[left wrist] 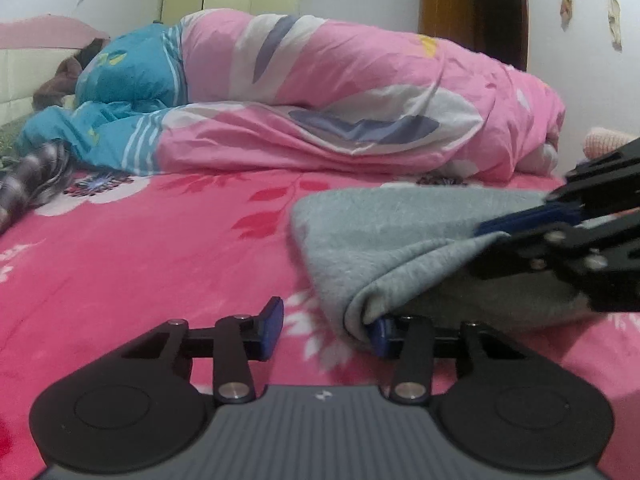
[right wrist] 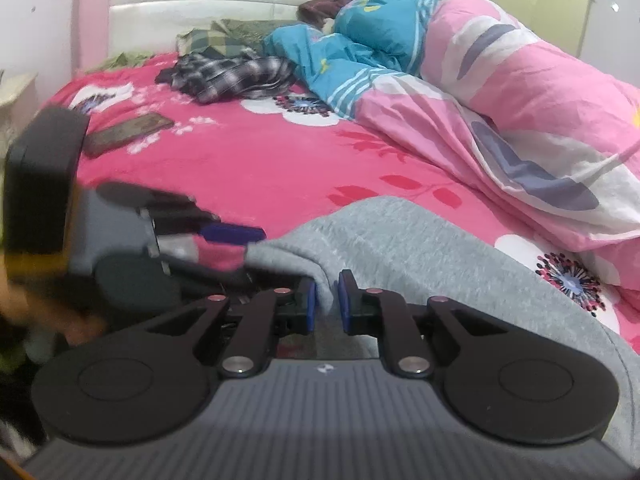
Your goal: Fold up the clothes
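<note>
on a bed [left wrist: 140, 248] covered by a bright pink sheet with white flowers and red leaves, a grey fleece garment [left wrist: 384, 240] lies bunched toward the near edge. the left claw [left wrist: 326, 326] sits low at the garment's left corner; its right pad is tucked under a rolled fold of the grey cloth, while its left pad stands apart over bare sheet, so the jaws are released and nothing is pinched between them. in the right wrist view the right claw [right wrist: 327, 302] is clenched on a narrow ridge of the same grey garment [right wrist: 420, 248], the two blue pads pressing the fabric from both sides, with the rest of the cloth spreading away to the right and front. the left claw [right wrist: 236, 236] appears there from the side, blurred, at the garment's left edge.

behind the garment, across the far side of the bed, lies a thick rolled duvet [left wrist: 340, 92], pink with white and purple shapes, its end turquoise. a crumpled black and white checked garment [right wrist: 236, 72] rests on the sheet near the headboard [right wrist: 200, 12], and a dark flat phone [right wrist: 128, 132] lies on the sheet nearer the left side. a brown door [left wrist: 480, 16] stands in the far wall.
</note>
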Demonstrator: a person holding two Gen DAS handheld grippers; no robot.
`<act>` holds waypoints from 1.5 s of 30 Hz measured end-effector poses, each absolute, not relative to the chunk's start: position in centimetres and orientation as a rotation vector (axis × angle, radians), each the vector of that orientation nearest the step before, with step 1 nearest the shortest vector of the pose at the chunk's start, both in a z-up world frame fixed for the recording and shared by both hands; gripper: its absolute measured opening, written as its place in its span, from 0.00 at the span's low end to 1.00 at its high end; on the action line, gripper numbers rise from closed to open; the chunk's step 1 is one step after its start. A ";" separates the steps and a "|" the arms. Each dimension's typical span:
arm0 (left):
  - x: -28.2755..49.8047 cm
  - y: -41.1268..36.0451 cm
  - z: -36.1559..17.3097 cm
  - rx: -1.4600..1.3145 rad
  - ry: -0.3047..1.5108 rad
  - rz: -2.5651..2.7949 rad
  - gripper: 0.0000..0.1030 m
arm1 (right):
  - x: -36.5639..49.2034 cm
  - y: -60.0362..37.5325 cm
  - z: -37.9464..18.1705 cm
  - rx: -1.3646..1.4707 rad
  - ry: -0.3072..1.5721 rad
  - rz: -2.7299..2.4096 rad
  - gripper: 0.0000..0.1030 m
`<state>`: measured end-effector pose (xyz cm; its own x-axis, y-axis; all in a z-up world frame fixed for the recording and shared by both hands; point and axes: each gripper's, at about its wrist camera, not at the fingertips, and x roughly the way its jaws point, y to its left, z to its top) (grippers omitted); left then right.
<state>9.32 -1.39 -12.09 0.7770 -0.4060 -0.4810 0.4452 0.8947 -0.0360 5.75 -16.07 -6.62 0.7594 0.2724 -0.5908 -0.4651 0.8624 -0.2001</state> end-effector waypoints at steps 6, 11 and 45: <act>8.8 0.0 -12.8 0.057 0.504 -0.481 0.38 | 2.6 -16.6 -6.5 -0.420 0.546 0.401 0.14; 8.7 0.6 -13.1 0.030 0.515 -0.482 0.40 | 1.5 -17.6 -8.2 -0.413 0.548 0.357 0.16; 7.9 3.1 -12.8 0.065 0.426 -0.566 0.55 | 7.0 -8.6 -9.5 -0.969 0.541 0.587 0.16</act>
